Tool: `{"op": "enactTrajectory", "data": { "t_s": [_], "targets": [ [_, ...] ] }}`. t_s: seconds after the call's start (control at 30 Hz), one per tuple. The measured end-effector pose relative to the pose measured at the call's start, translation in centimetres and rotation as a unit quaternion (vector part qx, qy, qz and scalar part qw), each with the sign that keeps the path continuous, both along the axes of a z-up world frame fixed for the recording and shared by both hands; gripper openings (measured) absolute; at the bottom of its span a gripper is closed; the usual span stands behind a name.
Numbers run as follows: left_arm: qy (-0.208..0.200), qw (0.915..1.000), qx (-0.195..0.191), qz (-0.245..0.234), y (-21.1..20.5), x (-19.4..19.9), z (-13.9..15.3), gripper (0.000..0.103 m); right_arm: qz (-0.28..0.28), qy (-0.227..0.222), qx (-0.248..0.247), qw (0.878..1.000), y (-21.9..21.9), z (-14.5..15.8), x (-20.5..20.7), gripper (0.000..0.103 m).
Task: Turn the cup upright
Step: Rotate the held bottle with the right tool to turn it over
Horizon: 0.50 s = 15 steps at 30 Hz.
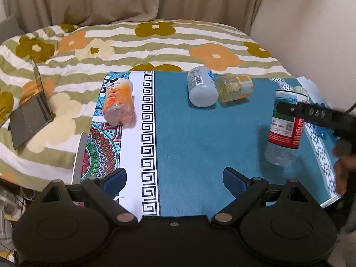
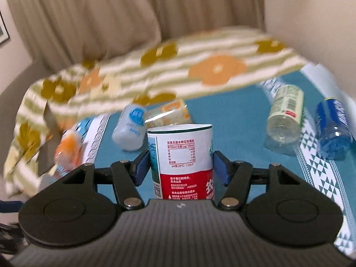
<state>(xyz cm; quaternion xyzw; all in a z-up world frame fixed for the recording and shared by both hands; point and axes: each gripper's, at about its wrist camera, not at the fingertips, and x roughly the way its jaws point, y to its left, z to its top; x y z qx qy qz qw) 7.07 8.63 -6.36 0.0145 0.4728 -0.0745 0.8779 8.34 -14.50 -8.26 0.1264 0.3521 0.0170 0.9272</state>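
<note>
The cup with a red and white label [image 2: 181,162] is a cut clear bottle. My right gripper [image 2: 180,166] is shut on it, blue pads against both sides, open rim upward. In the left wrist view the same cup [image 1: 287,122] hangs nearly upright just above the blue cloth at the right, with the right gripper's black finger [image 1: 311,112] across it. My left gripper [image 1: 174,180] is open and empty, low over the cloth near the front edge.
Several other cups lie on their sides on the blue tablecloth [image 1: 189,144]: orange [image 1: 119,104], grey-white [image 1: 201,86], yellow [image 1: 235,87], pale green [image 2: 284,115], blue [image 2: 333,129]. A laptop [image 1: 31,115] sits on the flowered quilt at the left.
</note>
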Motion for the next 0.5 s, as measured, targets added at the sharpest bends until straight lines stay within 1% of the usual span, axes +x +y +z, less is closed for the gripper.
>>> {"op": "enactTrajectory", "data": {
  "t_s": [0.1,0.23,0.37,0.5],
  "targets": [
    [-0.005,0.9997,0.022,-0.013,-0.5,-0.2,-0.6,0.096,-0.017,-0.062,-0.012,0.998,0.4,-1.7,-1.6,0.076],
    [-0.002,0.9986,0.044,-0.028,-1.0,-0.4,-1.9,0.096,-0.025,-0.138,-0.041,0.989,0.8,-3.3,-2.8,0.077],
    [0.006,0.9973,0.059,-0.044,-1.8,-0.7,-3.0,0.096,-0.028,-0.181,-0.047,0.982,0.7,-4.8,-4.0,0.077],
    [0.009,0.9961,0.068,-0.055,-2.6,-0.8,-3.6,0.096,-0.027,-0.199,-0.047,0.978,0.7,-5.4,-5.2,0.078]
  ]
}}
